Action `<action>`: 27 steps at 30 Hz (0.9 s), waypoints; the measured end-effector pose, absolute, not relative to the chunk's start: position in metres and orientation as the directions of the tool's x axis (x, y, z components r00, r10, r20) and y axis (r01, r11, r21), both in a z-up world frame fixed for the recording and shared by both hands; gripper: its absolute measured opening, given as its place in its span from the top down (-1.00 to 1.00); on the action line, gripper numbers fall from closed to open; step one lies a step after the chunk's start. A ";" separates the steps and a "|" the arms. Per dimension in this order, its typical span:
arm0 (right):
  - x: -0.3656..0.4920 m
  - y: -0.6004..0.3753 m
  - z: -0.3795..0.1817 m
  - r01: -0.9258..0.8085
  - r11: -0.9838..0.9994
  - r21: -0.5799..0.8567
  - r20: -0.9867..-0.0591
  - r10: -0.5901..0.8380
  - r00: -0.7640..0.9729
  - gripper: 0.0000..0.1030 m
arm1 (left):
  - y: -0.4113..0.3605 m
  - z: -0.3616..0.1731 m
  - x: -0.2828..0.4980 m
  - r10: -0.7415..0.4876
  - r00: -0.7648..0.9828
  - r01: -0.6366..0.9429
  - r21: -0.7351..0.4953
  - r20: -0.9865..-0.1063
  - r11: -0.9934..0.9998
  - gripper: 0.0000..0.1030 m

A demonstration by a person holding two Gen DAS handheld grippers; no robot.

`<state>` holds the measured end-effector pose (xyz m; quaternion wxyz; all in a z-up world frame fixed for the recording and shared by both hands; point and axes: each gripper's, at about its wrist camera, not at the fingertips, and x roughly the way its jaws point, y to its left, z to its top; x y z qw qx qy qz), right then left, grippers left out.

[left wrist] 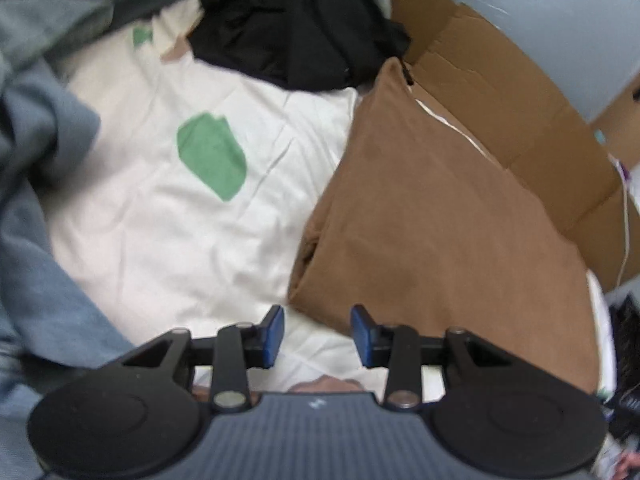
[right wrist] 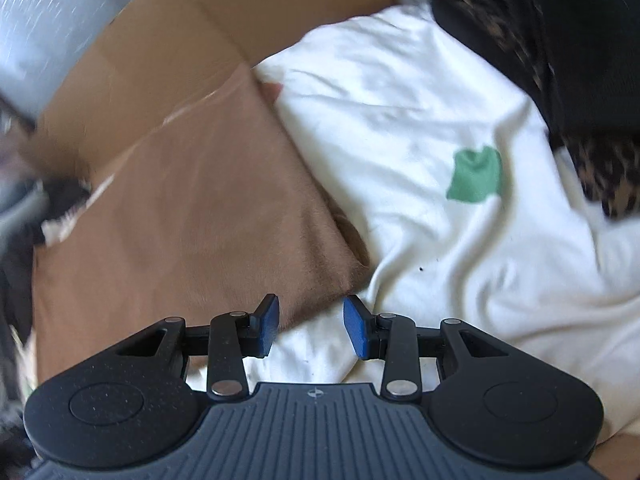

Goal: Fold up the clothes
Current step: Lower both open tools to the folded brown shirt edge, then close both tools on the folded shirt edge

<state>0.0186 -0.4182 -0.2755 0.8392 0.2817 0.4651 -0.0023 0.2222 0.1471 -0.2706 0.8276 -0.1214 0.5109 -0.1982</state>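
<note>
writing: none legible | open brown cardboard box (left wrist: 516, 92): contents unclear | left gripper (left wrist: 317, 334), right gripper (right wrist: 311, 326): partly open, empty, over folded brown cloth (left wrist: 432, 232)

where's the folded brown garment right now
In the left wrist view the folded brown garment lies right of centre on the white sheet, against the cardboard box, with a black garment beyond its far corner.

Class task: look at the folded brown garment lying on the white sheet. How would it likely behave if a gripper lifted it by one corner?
The folded brown garment is soft cloth in layers, so it would probably droop and come unfolded. It looks light for its size. Pushed across the white sheet, it would likely bunch rather than slide whole.
</note>
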 end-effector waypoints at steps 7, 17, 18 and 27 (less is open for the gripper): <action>0.018 -0.433 -0.294 0.342 0.709 0.616 -0.720 0.331 0.611 0.18 | 0.162 -0.296 0.235 -0.545 0.383 0.054 -0.571 -0.746 0.819 0.19; 0.015 -0.453 -0.310 0.367 0.518 0.773 -0.599 0.402 0.693 0.37 | 0.181 -0.309 0.244 -0.673 0.427 -0.059 -0.762 -0.604 0.645 0.47; 0.015 -0.453 -0.312 0.372 0.512 0.774 -0.600 0.404 0.691 0.37 | 0.183 -0.309 0.244 -0.680 0.434 -0.063 -0.773 -0.591 0.632 0.47; 0.014 -0.455 -0.330 0.382 0.439 0.813 -0.561 0.419 0.714 0.37 | 0.171 -0.326 0.237 -0.722 0.388 -0.054 -0.797 -0.572 0.602 0.32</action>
